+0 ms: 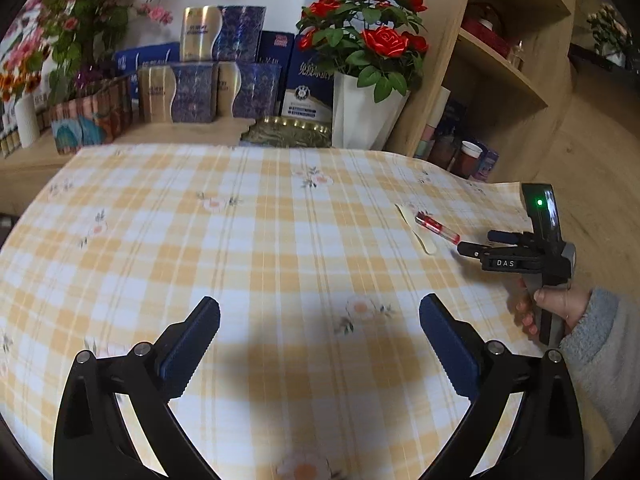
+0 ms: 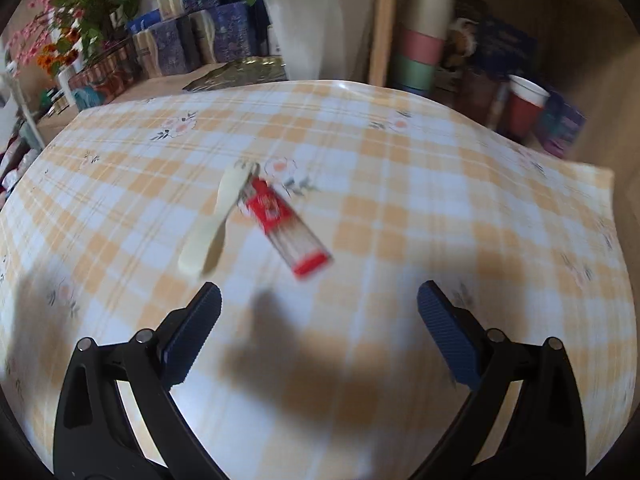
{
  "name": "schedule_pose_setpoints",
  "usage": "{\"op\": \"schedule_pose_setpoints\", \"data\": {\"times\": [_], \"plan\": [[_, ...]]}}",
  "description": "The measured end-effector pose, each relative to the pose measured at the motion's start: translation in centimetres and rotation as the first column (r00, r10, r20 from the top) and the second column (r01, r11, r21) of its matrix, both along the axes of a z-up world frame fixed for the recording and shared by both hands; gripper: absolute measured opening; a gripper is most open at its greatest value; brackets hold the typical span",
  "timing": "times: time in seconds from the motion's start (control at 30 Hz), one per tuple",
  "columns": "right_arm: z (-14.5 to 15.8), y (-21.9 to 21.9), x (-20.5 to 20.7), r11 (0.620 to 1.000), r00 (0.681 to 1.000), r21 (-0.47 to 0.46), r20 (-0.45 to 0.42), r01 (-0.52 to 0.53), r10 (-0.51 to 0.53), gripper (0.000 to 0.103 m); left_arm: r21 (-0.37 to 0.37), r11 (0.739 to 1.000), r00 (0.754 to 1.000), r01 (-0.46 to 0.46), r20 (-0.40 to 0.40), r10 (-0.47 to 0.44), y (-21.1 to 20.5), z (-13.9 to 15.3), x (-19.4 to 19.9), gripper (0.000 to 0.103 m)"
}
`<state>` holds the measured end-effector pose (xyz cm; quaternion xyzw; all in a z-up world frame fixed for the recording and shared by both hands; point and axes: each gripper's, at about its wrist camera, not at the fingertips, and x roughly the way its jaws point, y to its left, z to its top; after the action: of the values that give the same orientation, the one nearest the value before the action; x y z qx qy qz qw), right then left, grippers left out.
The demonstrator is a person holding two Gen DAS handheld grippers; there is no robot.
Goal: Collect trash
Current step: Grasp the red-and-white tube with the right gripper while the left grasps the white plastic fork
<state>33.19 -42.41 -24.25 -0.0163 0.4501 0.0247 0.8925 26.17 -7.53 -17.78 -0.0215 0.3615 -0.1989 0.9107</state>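
A red and clear plastic wrapper (image 2: 286, 226) lies flat on the yellow checked tablecloth (image 2: 400, 208), and a cream plastic spoon (image 2: 216, 220) lies just to its left. My right gripper (image 2: 319, 308) hovers open a little short of both, nothing between its blue pads. From the left wrist view the wrapper (image 1: 436, 228) and spoon (image 1: 416, 228) sit far right on the cloth, with the right gripper (image 1: 474, 242) close behind them, held by a hand in a grey sleeve. My left gripper (image 1: 319, 320) stands wide open over bare cloth (image 1: 240, 240), holding nothing.
Behind the table a low shelf holds blue and gold boxes (image 1: 208, 80), a gold tray (image 1: 288, 132), a white pot of red roses (image 1: 364, 108) and pink flowers (image 1: 80, 20). A wooden shelf unit (image 1: 500, 60) with stacked cups (image 2: 420, 40) stands at the right.
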Motion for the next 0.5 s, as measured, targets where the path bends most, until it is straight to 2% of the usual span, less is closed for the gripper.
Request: {"op": "schedule_pose_setpoints", "data": {"times": [0.07, 0.1, 0.17, 0.27, 0.33, 0.37, 0.4, 0.43, 0.47, 0.5], "plan": [[-0.2, 0.7, 1.5, 0.999, 0.999, -0.026, -0.012, -0.035, 0.034, 0.094, 0.02, 1.0, 1.0, 0.011, 0.014, -0.011, -1.0, 0.1, 1.1, 0.097], [-0.4, 1.0, 2.0, 0.998, 0.999, -0.036, -0.02, -0.047, 0.046, 0.086, 0.028, 0.999, 1.0, 0.021, 0.019, -0.022, -1.7, 0.0, 1.8, 0.097], [-1.0, 1.3, 3.1, 0.997, 0.997, -0.042, -0.038, -0.067, 0.065, 0.08, 0.049, 0.998, 0.999, 0.034, 0.016, -0.035, -2.9, -0.1, 2.7, 0.097], [-1.1, 1.3, 3.9, 0.997, 0.997, -0.017, -0.043, -0.072, 0.071, 0.073, 0.073, 0.996, 0.998, 0.059, 0.005, -0.06, -4.9, -0.5, 4.2, 0.097], [-1.2, 1.0, 4.2, 0.997, 0.996, 0.012, -0.048, -0.08, 0.081, 0.07, 0.058, 0.995, 0.997, 0.078, -0.018, -0.077, -5.8, -0.9, 5.2, 0.097], [-1.2, 0.9, 4.2, 0.996, 0.995, 0.03, -0.047, -0.087, 0.088, 0.065, 0.052, 0.995, 0.996, 0.087, -0.033, -0.086, -6.3, -1.1, 5.7, 0.097], [-1.2, 1.0, 4.1, 0.995, 0.995, 0.032, -0.041, -0.094, 0.096, 0.053, 0.062, 0.994, 0.995, 0.089, -0.055, -0.086, -7.1, -1.5, 6.4, 0.097], [-1.1, 1.2, 4.0, 0.994, 0.994, 0.035, -0.035, -0.107, 0.108, 0.048, 0.066, 0.993, 0.993, 0.094, -0.076, -0.089, -7.7, -1.8, 6.9, 0.097], [-1.0, 1.6, 3.8, 0.991, 0.991, 0.033, -0.027, -0.128, 0.129, 0.035, 0.063, 0.993, 0.991, 0.102, -0.097, -0.096, -8.1, -2.1, 7.2, 0.097], [-0.9, 1.9, 3.6, 0.989, 0.989, 0.025, -0.019, -0.145, 0.145, 0.029, 0.058, 0.992, 0.986, 0.114, -0.128, -0.106, -9.1, -2.5, 7.9, 0.097]]}}
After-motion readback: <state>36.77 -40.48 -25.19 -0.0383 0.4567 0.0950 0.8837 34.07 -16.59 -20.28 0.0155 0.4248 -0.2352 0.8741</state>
